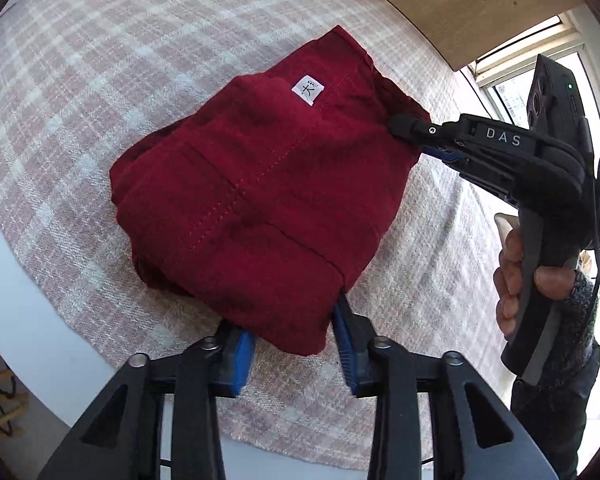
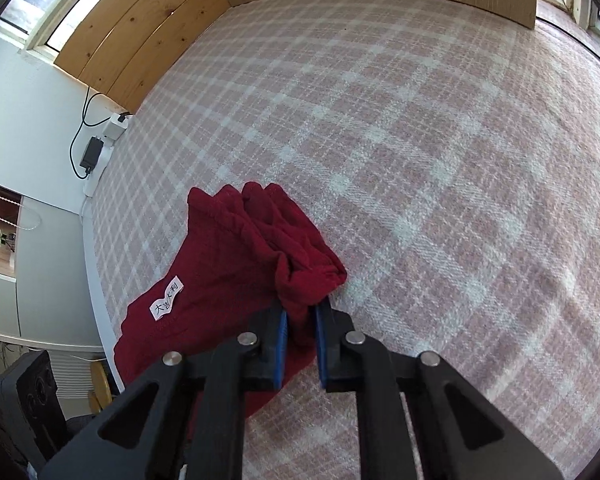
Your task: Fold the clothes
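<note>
Hand-held gripper [image 2: 301, 334] on folded crimson garment [image 2: 236, 264]

The dark red garment [image 1: 236, 200] is soft matt knit cloth with a white woven label [image 1: 308, 91], lying on a coarse, fuzzy pink-and-white checked blanket [image 2: 420, 160] below smooth pale wood boards [image 2: 140, 40] at 11 o'clock, while the left gripper [image 1: 292, 344] is matt black plastic with blue pads [image 1: 242, 360] and shiny metal pins [image 1: 139, 359].
</note>
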A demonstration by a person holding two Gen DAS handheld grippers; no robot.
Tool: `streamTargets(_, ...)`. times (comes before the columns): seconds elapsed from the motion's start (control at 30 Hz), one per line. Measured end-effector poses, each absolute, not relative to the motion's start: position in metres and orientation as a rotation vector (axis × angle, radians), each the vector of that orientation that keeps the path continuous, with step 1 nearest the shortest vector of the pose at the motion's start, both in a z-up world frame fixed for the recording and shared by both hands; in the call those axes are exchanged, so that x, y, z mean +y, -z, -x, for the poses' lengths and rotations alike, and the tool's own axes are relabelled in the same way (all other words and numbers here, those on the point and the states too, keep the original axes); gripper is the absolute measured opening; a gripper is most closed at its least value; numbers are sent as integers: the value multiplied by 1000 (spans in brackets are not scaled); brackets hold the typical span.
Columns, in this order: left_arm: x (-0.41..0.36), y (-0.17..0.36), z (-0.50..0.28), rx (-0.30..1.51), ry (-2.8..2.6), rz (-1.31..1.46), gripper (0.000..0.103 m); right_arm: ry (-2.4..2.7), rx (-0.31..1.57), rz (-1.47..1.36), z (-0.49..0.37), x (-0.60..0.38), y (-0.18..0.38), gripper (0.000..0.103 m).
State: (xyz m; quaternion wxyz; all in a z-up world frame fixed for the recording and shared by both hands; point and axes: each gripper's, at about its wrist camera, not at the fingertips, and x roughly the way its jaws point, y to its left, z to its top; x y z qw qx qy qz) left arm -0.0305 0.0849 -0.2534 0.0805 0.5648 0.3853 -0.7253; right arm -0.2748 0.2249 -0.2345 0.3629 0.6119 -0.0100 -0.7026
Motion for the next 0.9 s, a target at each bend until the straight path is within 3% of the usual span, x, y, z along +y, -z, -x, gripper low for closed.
streamTargets(0.1, 74, 253, 24, 1240, 2175, -1674, 5, 1792, -126, -1572, 276, 232, 230, 8)
streamTargets(0.3, 33, 214, 11, 1375, 2247, -1639, 4, 1725, -540, -1536, 280, 268, 202, 6)
streamTargets(0.53, -2, 171, 36, 1274, 2411, -1762, 0, 1814, -811, -1444, 252, 304, 150, 6)
streamTargets(0.77, 18, 177, 58, 1054, 2578, -1982, 0, 2093, -854, -1415, 211, 362, 123, 6)
streamTargets(0.83, 38, 184, 58, 989, 2612, -2028, 16, 2169, -876, -1459, 200, 385, 136, 6)
streamTargets(0.9, 59, 190, 58, 924, 2642, -2075, 21, 2208, -910, -1499, 191, 406, 154, 6)
